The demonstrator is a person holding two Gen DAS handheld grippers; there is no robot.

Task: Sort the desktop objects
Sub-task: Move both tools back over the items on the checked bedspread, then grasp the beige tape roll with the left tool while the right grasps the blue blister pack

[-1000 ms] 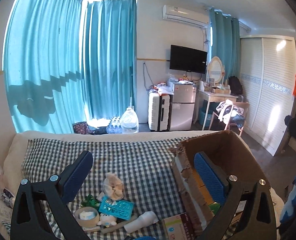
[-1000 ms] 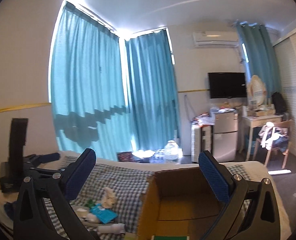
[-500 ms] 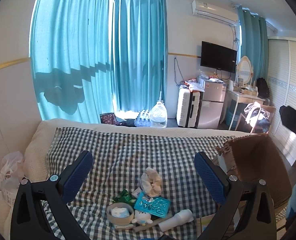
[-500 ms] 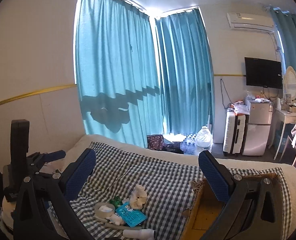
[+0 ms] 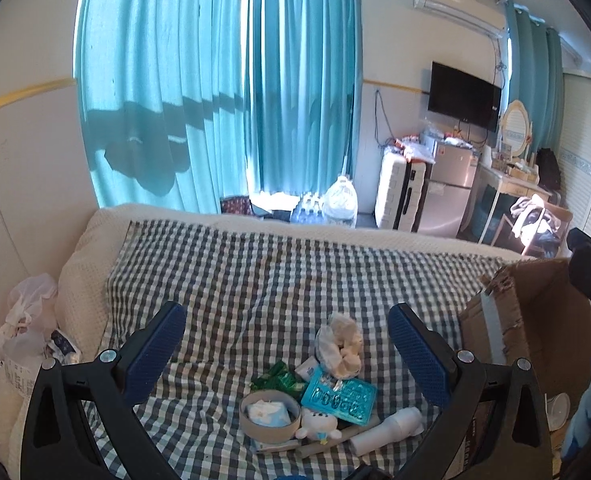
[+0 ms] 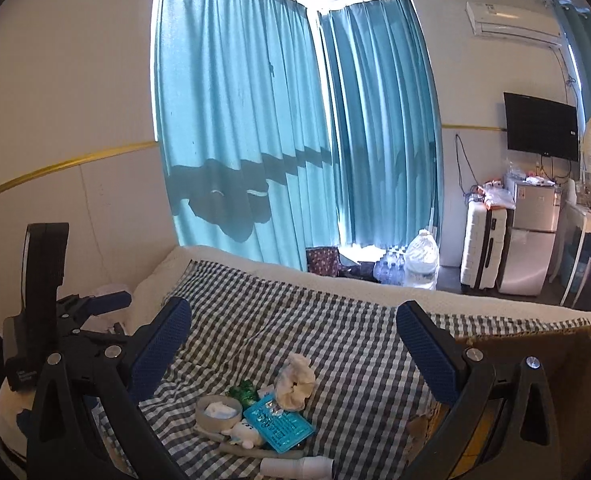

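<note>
A small pile lies on the checked cloth [image 5: 275, 280]: a cream scrunchie [image 5: 339, 344], a teal blister pack [image 5: 338, 395], a tape roll [image 5: 270, 415] with a tissue pack inside, a green wrapper [image 5: 277, 378], a white plush toy [image 5: 319, 427] and a white tube [image 5: 389, 430]. My left gripper [image 5: 287, 356] is open and empty above the pile. My right gripper [image 6: 293, 356] is open and empty, above the scrunchie [image 6: 295, 380], the blister pack [image 6: 279, 426] and the tape roll [image 6: 218, 412]. An open cardboard box [image 5: 535, 320] stands to the right.
The box shows at the right in the right wrist view [image 6: 535, 344]. The left gripper's body [image 6: 43, 300] is at the far left there. A plastic bag [image 5: 27, 312] lies at the bed's left edge. A suitcase [image 5: 401, 196] and water bottles [image 5: 339, 204] stand beyond the bed.
Both views have swung left, away from the box and toward the pile. The box has slid to the right edge. Both grippers stay open.
</note>
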